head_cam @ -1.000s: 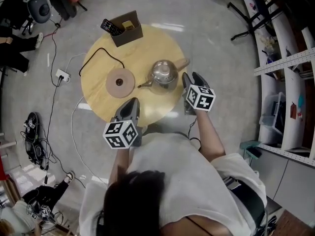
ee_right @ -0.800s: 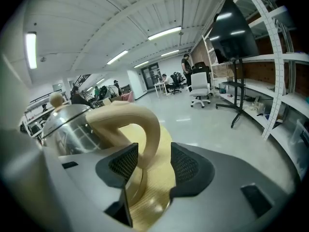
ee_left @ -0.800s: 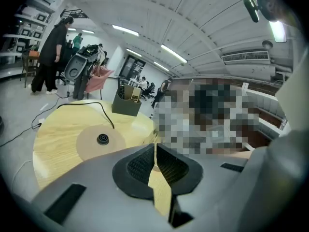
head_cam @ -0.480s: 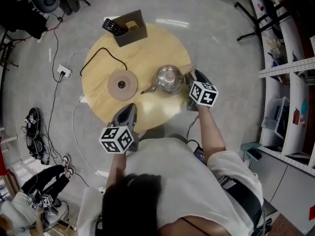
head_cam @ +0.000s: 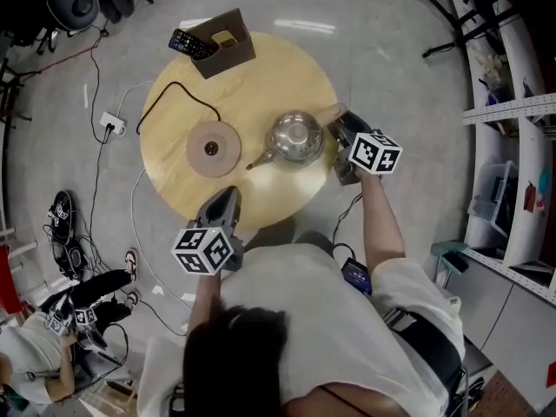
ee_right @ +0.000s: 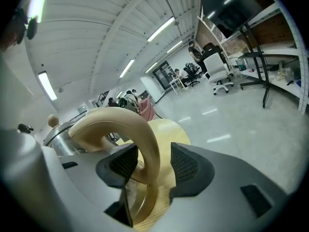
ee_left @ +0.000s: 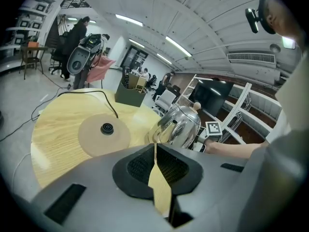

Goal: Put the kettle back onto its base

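A steel kettle (head_cam: 295, 137) with a curved wooden handle (ee_right: 130, 129) stands on the round wooden table (head_cam: 261, 76), to the right of its flat tan base (head_cam: 212, 148). The kettle's spout points toward the base. My right gripper (head_cam: 340, 129) is at the kettle's right side. It is open, with the handle between its pads (ee_right: 186, 163) and a gap showing on the right. My left gripper (head_cam: 224, 200) hovers over the table's near edge, shut and holding nothing. In the left gripper view it (ee_left: 154, 151) faces the base (ee_left: 104, 134) and the kettle (ee_left: 181, 124).
A brown box (head_cam: 224, 42) with a remote (head_cam: 191, 43) sits at the table's far edge. A black cord (head_cam: 174, 94) runs from the base off the table to a power strip (head_cam: 111, 125) on the floor. Shelving (head_cam: 512, 146) stands at the right.
My right gripper has moved from the table's near edge up to the kettle's handle, which now sits between its jaws. The left gripper has barely shifted.
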`<state>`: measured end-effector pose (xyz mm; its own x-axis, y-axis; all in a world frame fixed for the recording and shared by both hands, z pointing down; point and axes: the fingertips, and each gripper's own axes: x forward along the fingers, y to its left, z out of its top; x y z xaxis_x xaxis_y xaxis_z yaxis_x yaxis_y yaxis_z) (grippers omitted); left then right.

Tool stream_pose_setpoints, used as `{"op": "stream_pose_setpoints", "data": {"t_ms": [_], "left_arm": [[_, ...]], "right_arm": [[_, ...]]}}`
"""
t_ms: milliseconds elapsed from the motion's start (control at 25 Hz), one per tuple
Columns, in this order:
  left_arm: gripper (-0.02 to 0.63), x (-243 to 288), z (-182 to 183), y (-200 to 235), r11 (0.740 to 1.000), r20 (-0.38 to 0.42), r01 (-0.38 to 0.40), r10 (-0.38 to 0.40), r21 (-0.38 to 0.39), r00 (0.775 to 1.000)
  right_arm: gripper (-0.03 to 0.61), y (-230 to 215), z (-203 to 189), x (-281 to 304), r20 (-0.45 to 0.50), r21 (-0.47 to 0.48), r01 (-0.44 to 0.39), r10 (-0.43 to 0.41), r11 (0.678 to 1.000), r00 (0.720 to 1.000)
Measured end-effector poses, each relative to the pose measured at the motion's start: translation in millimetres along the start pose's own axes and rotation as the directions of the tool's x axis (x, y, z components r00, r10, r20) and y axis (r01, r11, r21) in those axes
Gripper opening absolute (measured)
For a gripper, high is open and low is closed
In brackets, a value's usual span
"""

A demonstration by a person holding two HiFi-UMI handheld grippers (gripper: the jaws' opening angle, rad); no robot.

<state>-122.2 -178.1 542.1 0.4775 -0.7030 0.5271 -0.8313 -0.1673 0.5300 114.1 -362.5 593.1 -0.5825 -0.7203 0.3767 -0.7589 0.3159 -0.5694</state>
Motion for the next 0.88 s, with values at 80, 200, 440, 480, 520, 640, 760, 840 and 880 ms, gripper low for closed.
{"op": "stream_pose_setpoints", "data": {"t_ms": [80,200,440,480,520,640,760,840,880], "left_arm": [[0.037,1,-1,-1,1.0,-0.005,0.003,-0.003,-0.003,1.0],[0.037,3,-3,-3,1.0,-0.015,0.016,-0.016,0.002,1.0],[0.037,4,-9,-7,1.0,-0.034,0.028,-0.029,-0.007,0.999],[0.037,4,-10,-8,0.999,-0.037,0.034,-0.034,-0.004,0.999],[0.037,4,-12,-10,0.999,-0.04,0.039,-0.039,-0.002,0.998],[0.037,5,-16,-10,0.999,-0.047,0.047,-0.047,-0.002,0.998],[0.037,5,-20,-11,0.999,-0.048,0.05,-0.05,-0.008,0.998],[0.037,4,-19,-11,0.999,-0.042,0.052,-0.052,-0.005,0.998],[0.037,4,-18,-11,0.999,-0.04,0.052,-0.052,-0.004,0.998]], "right_arm": [[0.199,4,5,1,0.024,-0.004,-0.023,0.023,1.0,0.999],[0.199,11,16,4,0.084,-0.057,-0.043,0.047,0.997,0.995],[0.199,7,16,17,0.066,-0.174,-0.039,0.051,0.984,0.996],[0.199,7,17,17,0.069,-0.195,-0.034,0.048,0.98,0.996],[0.199,8,17,18,0.066,-0.209,-0.036,0.051,0.977,0.997],[0.147,16,15,24,0.031,-0.197,-0.095,0.103,0.976,0.994],[0.146,23,10,28,0.005,-0.211,-0.11,0.113,0.971,0.994],[0.14,27,8,30,0.005,-0.225,-0.085,0.088,0.971,0.996],[0.138,28,8,30,0.013,-0.218,-0.066,0.071,0.974,0.997]]}}
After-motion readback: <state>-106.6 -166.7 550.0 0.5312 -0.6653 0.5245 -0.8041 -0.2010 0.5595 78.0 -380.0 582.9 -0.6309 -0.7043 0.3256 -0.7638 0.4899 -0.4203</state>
